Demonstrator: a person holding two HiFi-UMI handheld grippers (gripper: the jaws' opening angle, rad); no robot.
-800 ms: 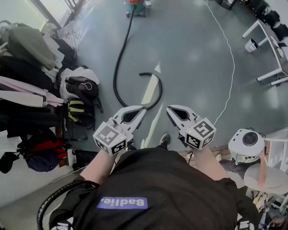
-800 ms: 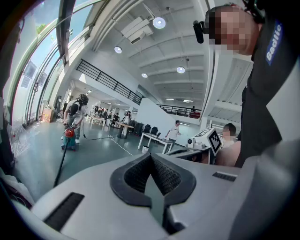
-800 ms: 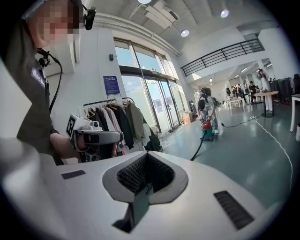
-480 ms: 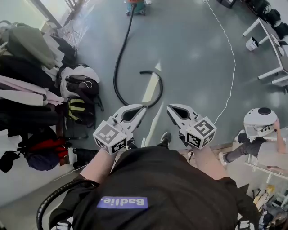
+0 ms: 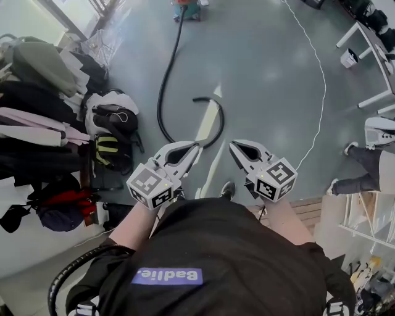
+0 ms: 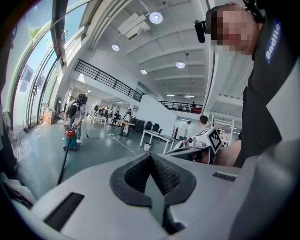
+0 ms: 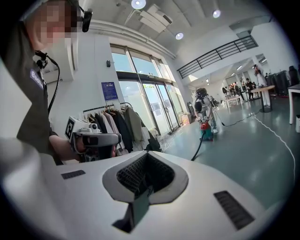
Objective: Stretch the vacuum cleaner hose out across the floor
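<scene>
Hovering side by side in front of the person's chest, the left gripper [image 5: 195, 149] and the right gripper [image 5: 234, 147] point forward and a little downward. Both have their jaws closed tip to tip with nothing held. Each gripper view shows the ribbed pads meeting at the front, and each also shows the other gripper off to one side.

The hose [image 5: 162, 92] lies on the grey floor [image 5: 265, 68] beyond and below the jaw tips, touched by neither gripper. It starts at the vacuum cleaner [image 5: 185, 8] far ahead of the jaws and runs toward the left gripper. There it bends into a loop whose bottom shows right at that gripper's tips in the head view. It then hooks back, so its free end lies ahead of the gap between the two grippers.

A white cable [image 5: 318, 80] curves across the floor outside the right jaws. Hanging clothes [image 5: 37, 86] and bags [image 5: 112, 122] are outside the left jaws.
</scene>
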